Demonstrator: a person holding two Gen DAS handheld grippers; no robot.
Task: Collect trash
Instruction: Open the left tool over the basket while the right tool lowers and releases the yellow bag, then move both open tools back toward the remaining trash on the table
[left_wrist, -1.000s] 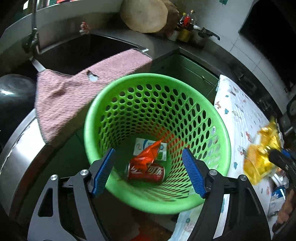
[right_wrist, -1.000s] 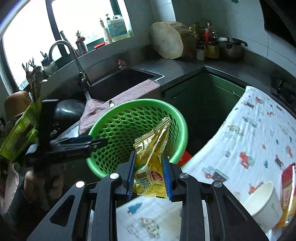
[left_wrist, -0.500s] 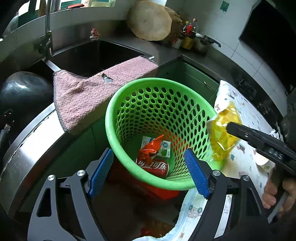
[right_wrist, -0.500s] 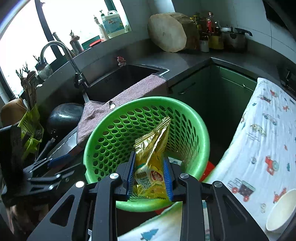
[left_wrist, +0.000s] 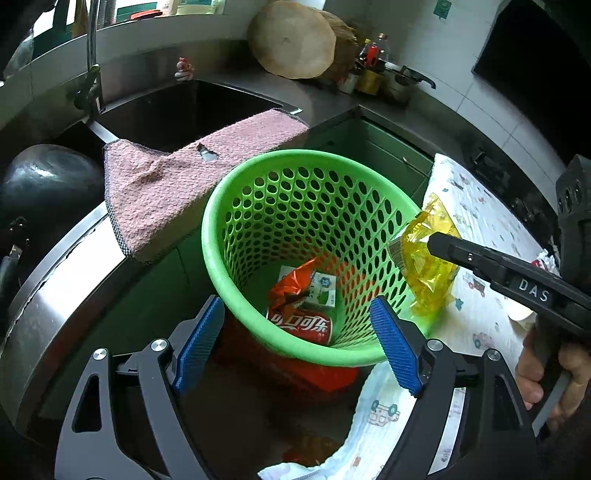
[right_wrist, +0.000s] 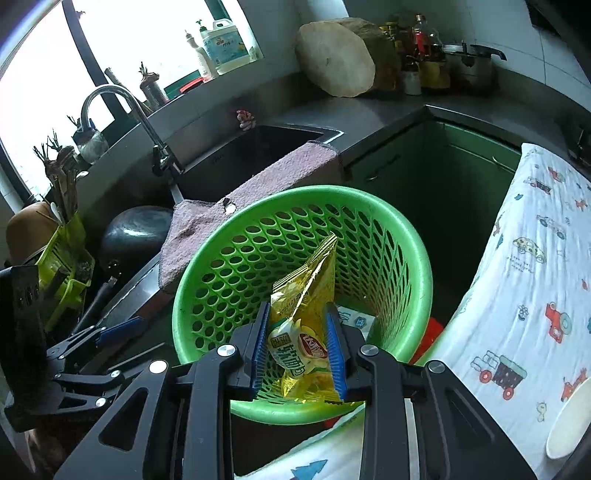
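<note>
A green perforated basket (left_wrist: 258, 325) stands on the floor beside the counter; it also shows in the right wrist view (right_wrist: 417, 258). Inside lie a red cola can (left_wrist: 301, 326), a red wrapper (left_wrist: 291, 282) and a white-green carton (left_wrist: 323, 291). My right gripper (right_wrist: 298, 347) is shut on a yellow chip bag (right_wrist: 306, 295) and holds it over the basket's near rim; the bag also shows in the left wrist view (left_wrist: 424, 266). My left gripper (left_wrist: 295, 347) is open and empty, just short of the basket's near rim.
A pink towel (left_wrist: 177, 192) hangs over the sink edge beside the basket. A table with a car-print cloth (right_wrist: 535, 277) stands to the right, with a white bowl (right_wrist: 569, 421) on it. A black pot (left_wrist: 40, 177) sits on the steel counter at left.
My right gripper has carried the chip bag closer, over the basket's rim. My left gripper has drawn back a little from the basket.
</note>
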